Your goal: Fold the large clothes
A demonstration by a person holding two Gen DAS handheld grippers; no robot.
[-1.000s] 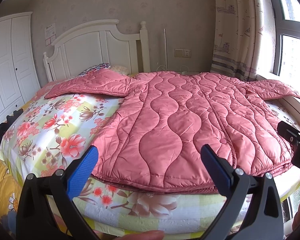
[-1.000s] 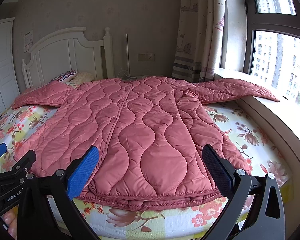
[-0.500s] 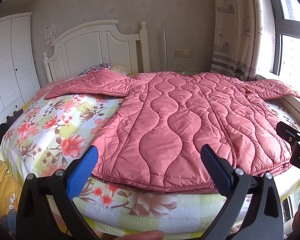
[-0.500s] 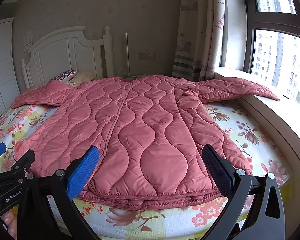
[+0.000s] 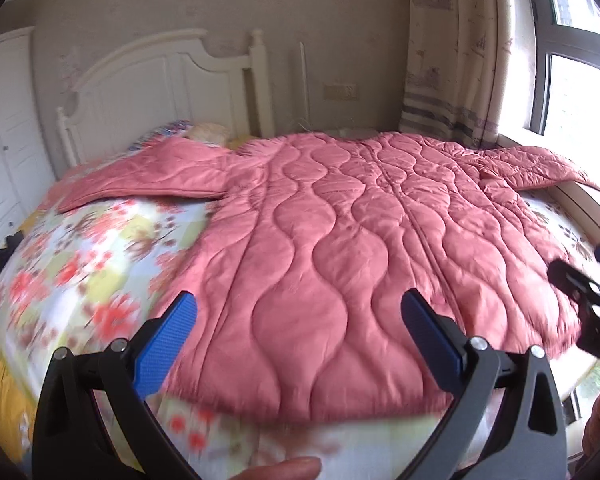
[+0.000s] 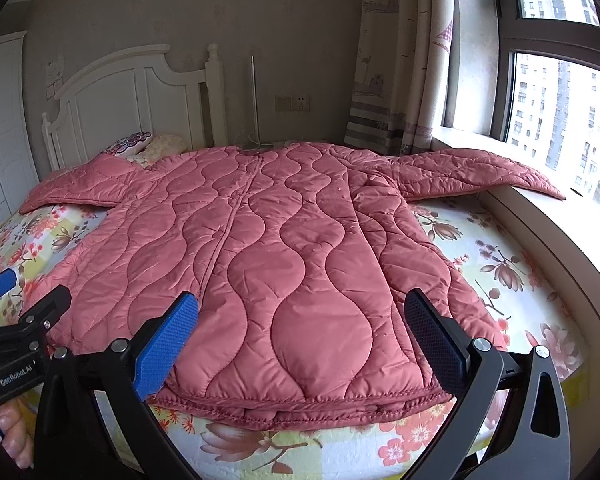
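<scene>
A large pink quilted coat [image 5: 340, 240] [image 6: 292, 240] lies spread flat on the bed, front up, hem toward me, both sleeves stretched out sideways. My left gripper [image 5: 298, 334] hangs open over the hem's left part, nothing between its blue pads. My right gripper [image 6: 302, 334] stands open just above the hem's middle, also holding nothing. In the right wrist view the left gripper's body [image 6: 20, 332] shows at the left edge; the right gripper's body [image 5: 584, 304] shows at the right of the left wrist view.
A floral bedsheet [image 6: 508, 272] covers the bed. A white headboard [image 6: 132, 100] and pillows [image 6: 140, 146] are at the far end. A window sill [image 6: 560, 220] runs along the right, under the right sleeve. A white wardrobe [image 5: 4, 128] stands left.
The left gripper has moved forward and right toward the coat, and its view is blurred with motion. The right gripper has edged slightly closer to the hem. Both stay open.
</scene>
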